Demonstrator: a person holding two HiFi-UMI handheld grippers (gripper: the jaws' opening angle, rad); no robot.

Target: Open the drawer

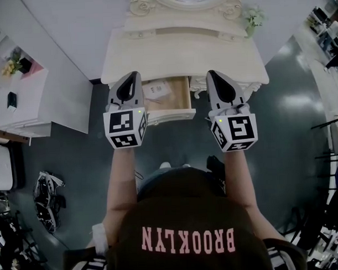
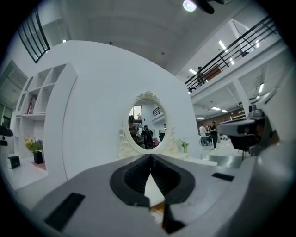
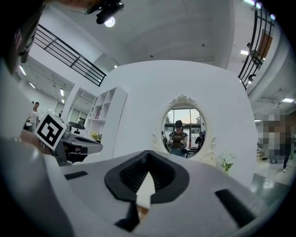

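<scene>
The cream dressing table stands ahead, and its middle drawer is pulled out, showing a wooden inside with white papers. My left gripper hovers above the drawer's left side, jaws shut with nothing between them. To the right of the drawer, my right gripper is held over the table's front edge, also shut and empty. Both point level at the oval mirror. The left gripper view shows shut tips. The right gripper view shows the same.
A white shelf unit with flowers stands at the left. Dark gear lies on the floor beside me. A small plant sits on the table's right corner. Furniture lines the right edge.
</scene>
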